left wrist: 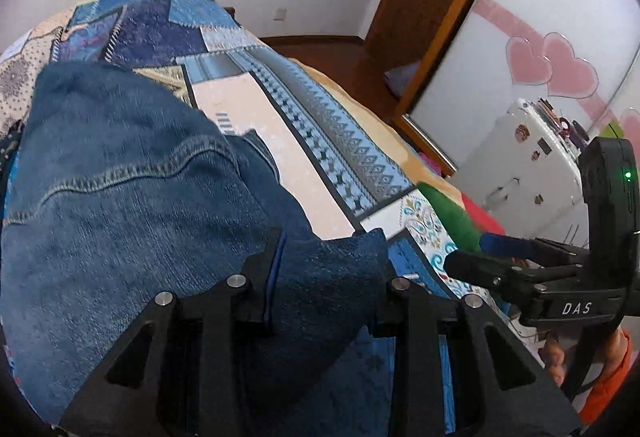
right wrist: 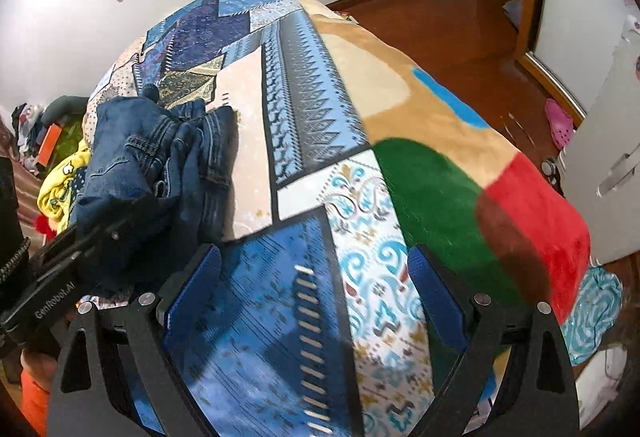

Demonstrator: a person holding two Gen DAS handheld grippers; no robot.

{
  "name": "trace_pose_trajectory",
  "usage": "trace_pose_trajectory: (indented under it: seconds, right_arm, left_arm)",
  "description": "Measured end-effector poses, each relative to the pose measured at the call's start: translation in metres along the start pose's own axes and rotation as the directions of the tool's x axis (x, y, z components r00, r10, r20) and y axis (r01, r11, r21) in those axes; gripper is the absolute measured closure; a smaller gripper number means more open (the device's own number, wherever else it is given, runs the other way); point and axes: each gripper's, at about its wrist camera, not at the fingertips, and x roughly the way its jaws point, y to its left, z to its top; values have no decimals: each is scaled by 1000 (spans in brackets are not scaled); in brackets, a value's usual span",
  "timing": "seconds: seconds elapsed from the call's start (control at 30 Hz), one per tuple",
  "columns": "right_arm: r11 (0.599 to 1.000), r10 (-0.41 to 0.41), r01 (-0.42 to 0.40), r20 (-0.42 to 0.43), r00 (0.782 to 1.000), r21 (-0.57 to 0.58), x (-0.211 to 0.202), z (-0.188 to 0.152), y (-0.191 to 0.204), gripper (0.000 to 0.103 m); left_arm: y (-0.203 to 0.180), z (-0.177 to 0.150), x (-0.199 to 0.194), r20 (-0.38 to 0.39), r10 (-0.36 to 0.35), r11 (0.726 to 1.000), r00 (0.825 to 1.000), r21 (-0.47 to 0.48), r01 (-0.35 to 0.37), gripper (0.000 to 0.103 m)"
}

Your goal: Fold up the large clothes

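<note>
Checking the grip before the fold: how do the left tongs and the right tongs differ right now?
The left tongs are clamped on the denim jeans; the right tongs are open and empty. The left sit narrow, the right spread wide over the patterned bedspread. Both have black arms with blue pads.

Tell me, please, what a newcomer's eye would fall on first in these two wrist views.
First the denim jeans, bunched at the left side of the patchwork bedspread, with a fold of them clamped in the left gripper. Next the right gripper, jaws wide and empty above the blue and white patches near the bed's front edge. Behind, pink hearts decorate the white sliding door on the right.
</note>
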Motion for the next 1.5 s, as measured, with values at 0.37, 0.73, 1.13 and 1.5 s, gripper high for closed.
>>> trace_pose_trajectory:
  seconds: [0.37,0.73,1.13,1.5]
  right_arm:
    - [997,21,-17,57,998,-72,-26,0,23,10]
    - [965,134,-111,80,988,-236,-20,7,103,10]
    - [962,51,-51,-6,999,-267,45,-6,108,3]
    - [906,42,-27,28,999,-423,18,23,144,1]
  left_arm:
    - [-9,5,-58,31,87,994,996,59,-89,33]
    - [107,-15,-132,95,408,910,908,-122,-396,3]
    - [145,-69,-94,-17,402,903,915,-155,-400,0]
    - [151,-45,-110,25,430,895,903,-140,-422,0]
